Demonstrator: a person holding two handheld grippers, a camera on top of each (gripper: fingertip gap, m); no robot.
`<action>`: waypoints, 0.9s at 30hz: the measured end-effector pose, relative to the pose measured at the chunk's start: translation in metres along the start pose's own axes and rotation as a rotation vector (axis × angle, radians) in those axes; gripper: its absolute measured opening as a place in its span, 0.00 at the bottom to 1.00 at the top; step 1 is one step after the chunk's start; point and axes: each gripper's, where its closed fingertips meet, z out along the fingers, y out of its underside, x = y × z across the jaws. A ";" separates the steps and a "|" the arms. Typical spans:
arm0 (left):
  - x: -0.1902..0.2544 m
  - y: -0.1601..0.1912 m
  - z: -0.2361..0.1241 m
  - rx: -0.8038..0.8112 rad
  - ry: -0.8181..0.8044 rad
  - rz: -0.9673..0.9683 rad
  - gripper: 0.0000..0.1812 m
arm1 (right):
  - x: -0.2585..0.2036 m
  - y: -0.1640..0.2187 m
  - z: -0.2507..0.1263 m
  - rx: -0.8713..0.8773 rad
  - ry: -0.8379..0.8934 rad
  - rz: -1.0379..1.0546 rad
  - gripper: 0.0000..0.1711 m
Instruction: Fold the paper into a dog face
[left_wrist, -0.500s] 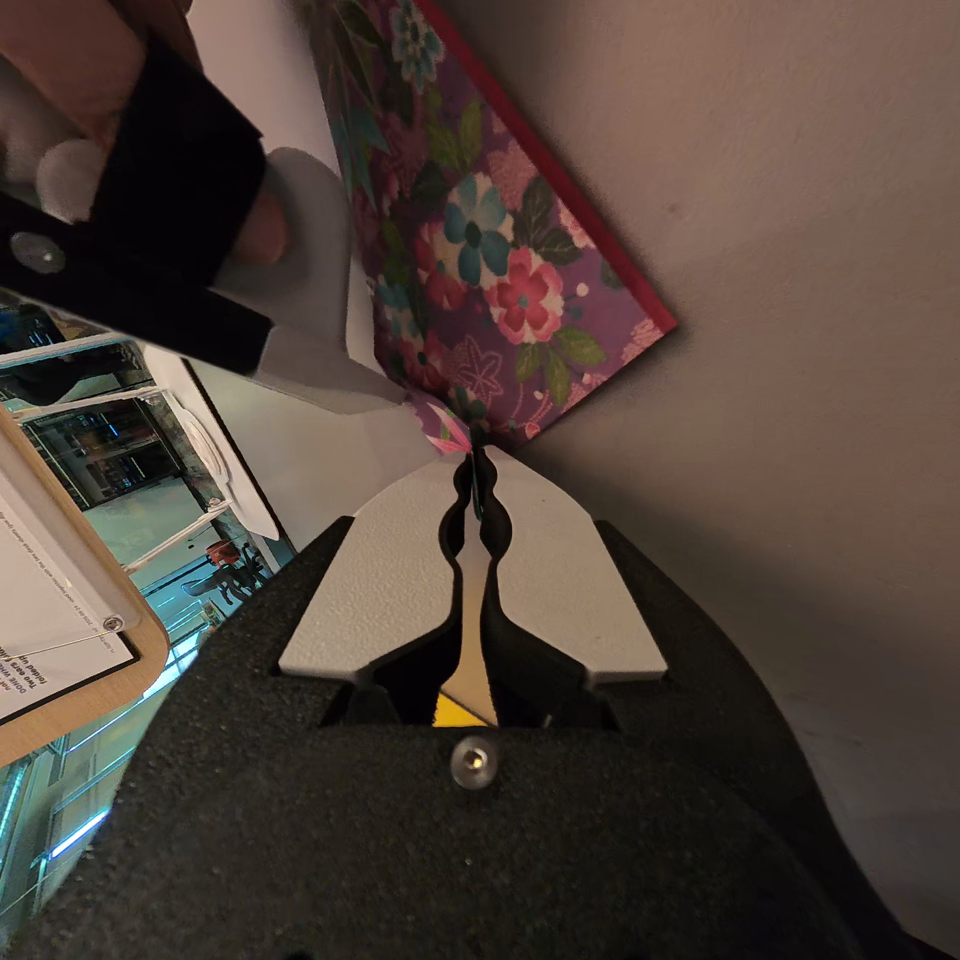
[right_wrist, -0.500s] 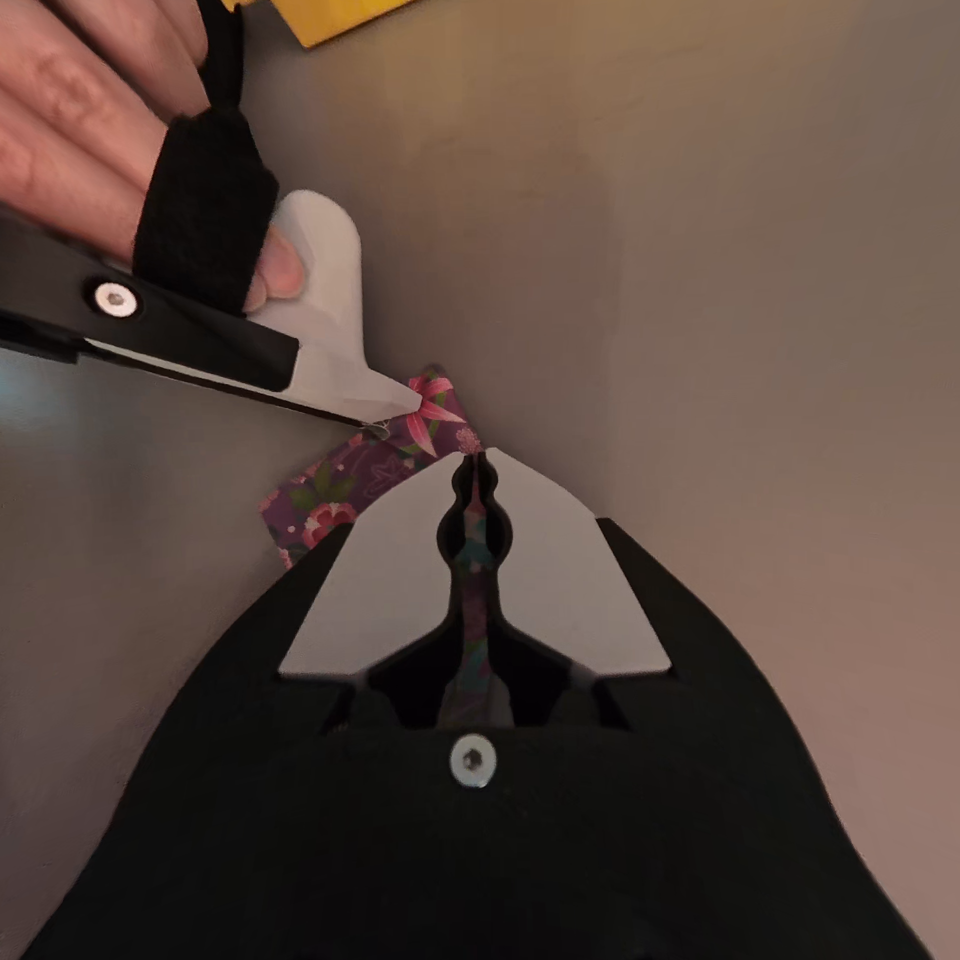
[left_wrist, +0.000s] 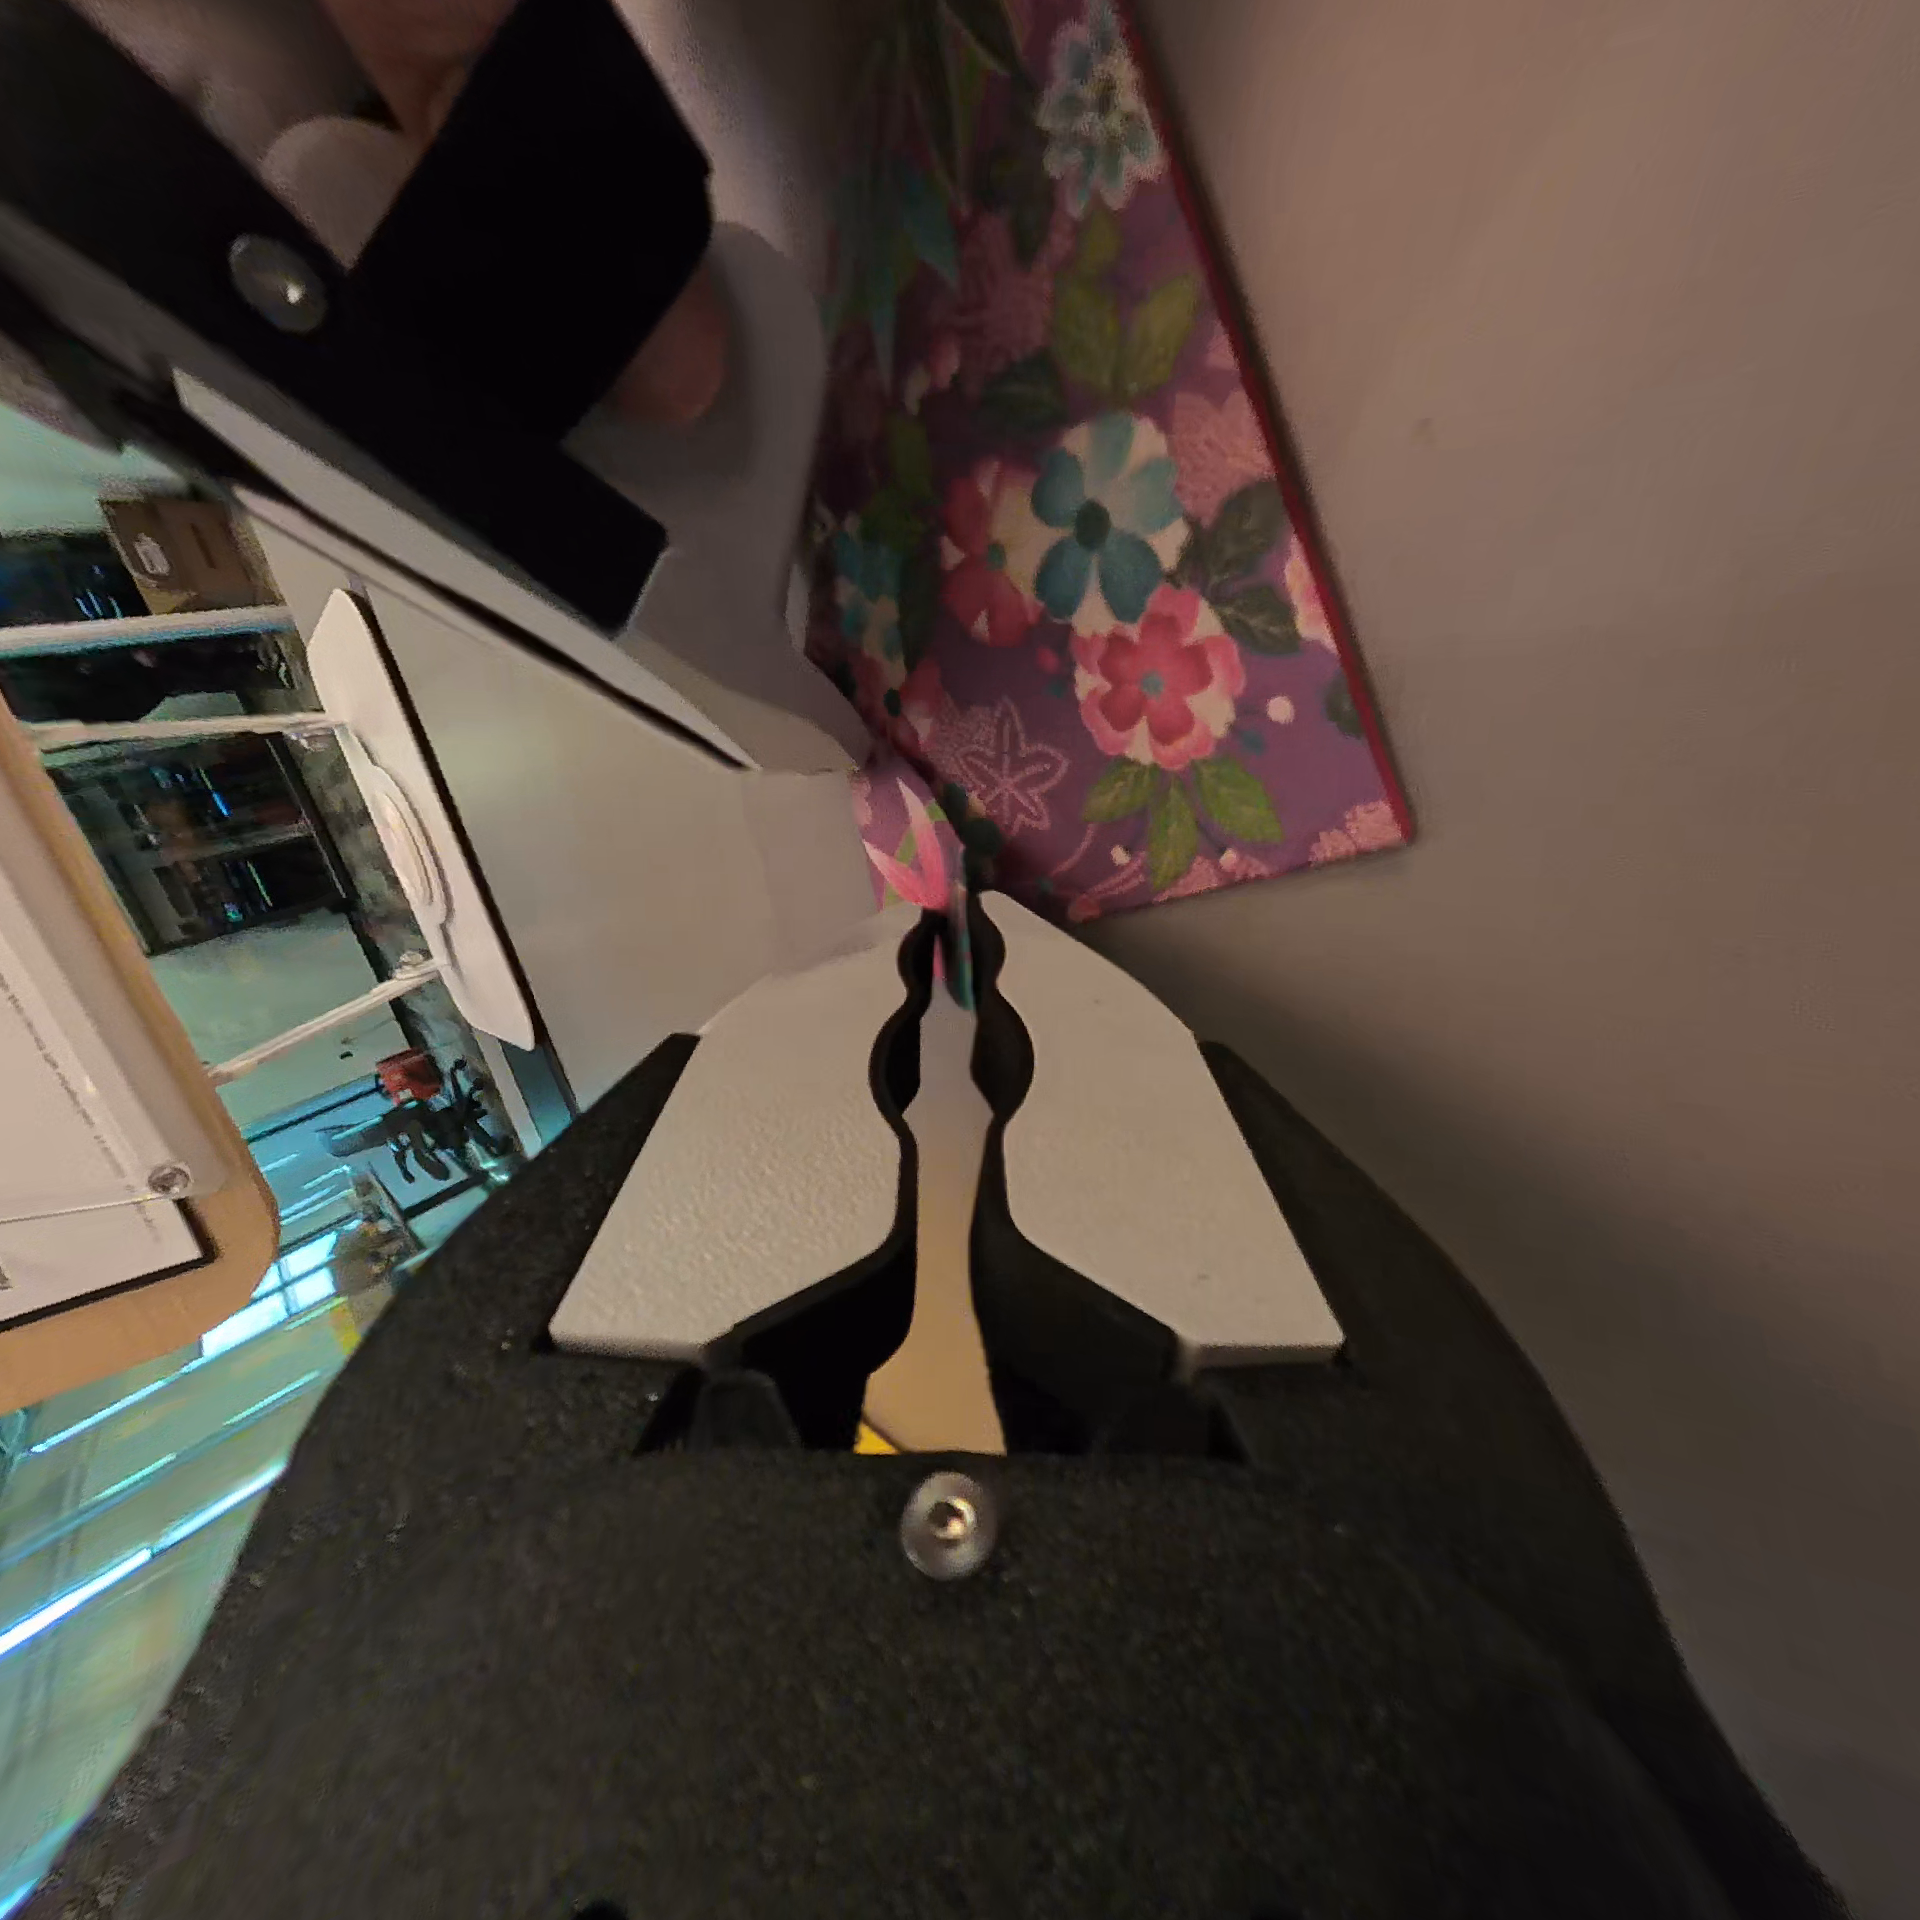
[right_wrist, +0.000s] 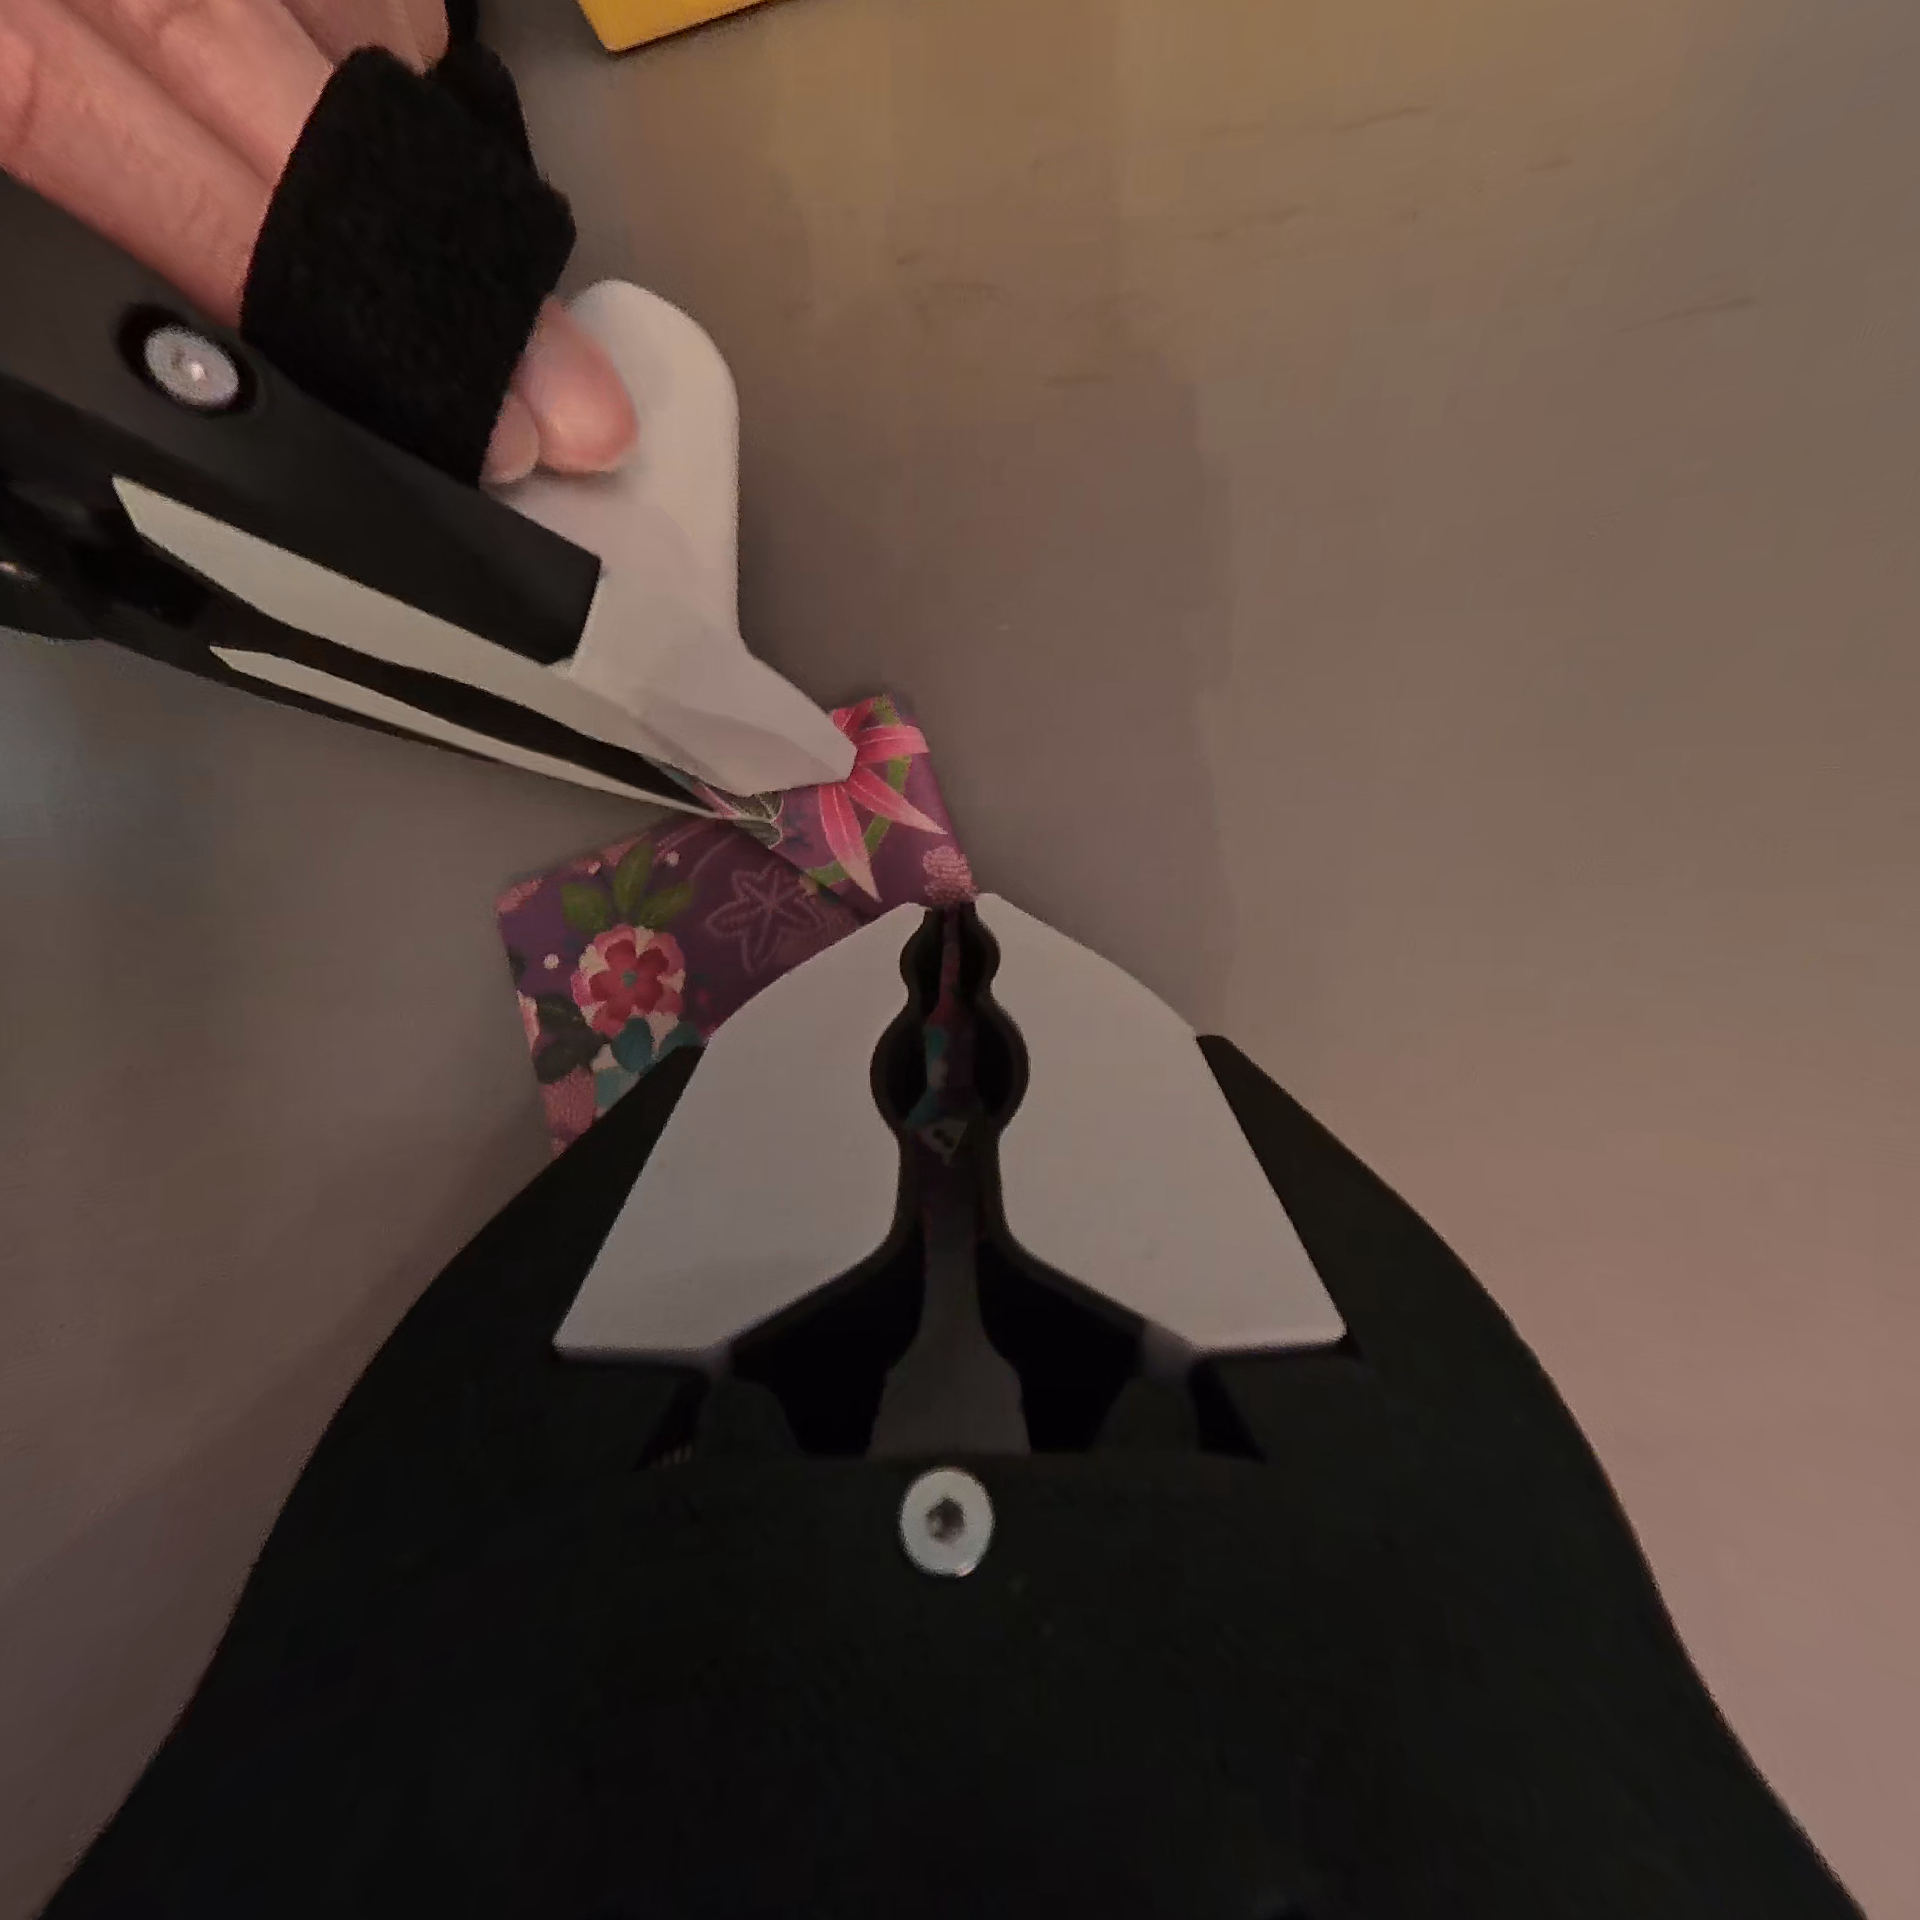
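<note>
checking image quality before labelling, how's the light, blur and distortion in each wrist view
Left wrist view: dim warm light, floral paper slightly motion-blurred, wide-angle bending at the edges, bright teal background at left. Right wrist view: dim, table unevenly lit, left gripper and hand soft with blur.

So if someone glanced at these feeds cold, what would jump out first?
The purple floral origami paper on the plain grey table, its folded corner pinched by both grippers. The left gripper and right gripper are shut on it close together. A yellow sheet peeks in at the far edge.
</note>
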 end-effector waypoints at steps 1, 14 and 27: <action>-0.001 0.001 -0.001 0.001 -0.002 -0.018 0.04 | 0.000 0.000 0.000 0.001 0.007 -0.008 0.04; 0.021 -0.020 -0.051 0.138 0.079 -0.457 0.01 | 0.001 0.000 0.000 -0.005 0.034 0.002 0.03; 0.026 -0.028 -0.021 0.037 -0.046 -0.491 0.00 | 0.001 0.000 0.001 -0.029 0.096 -0.061 0.04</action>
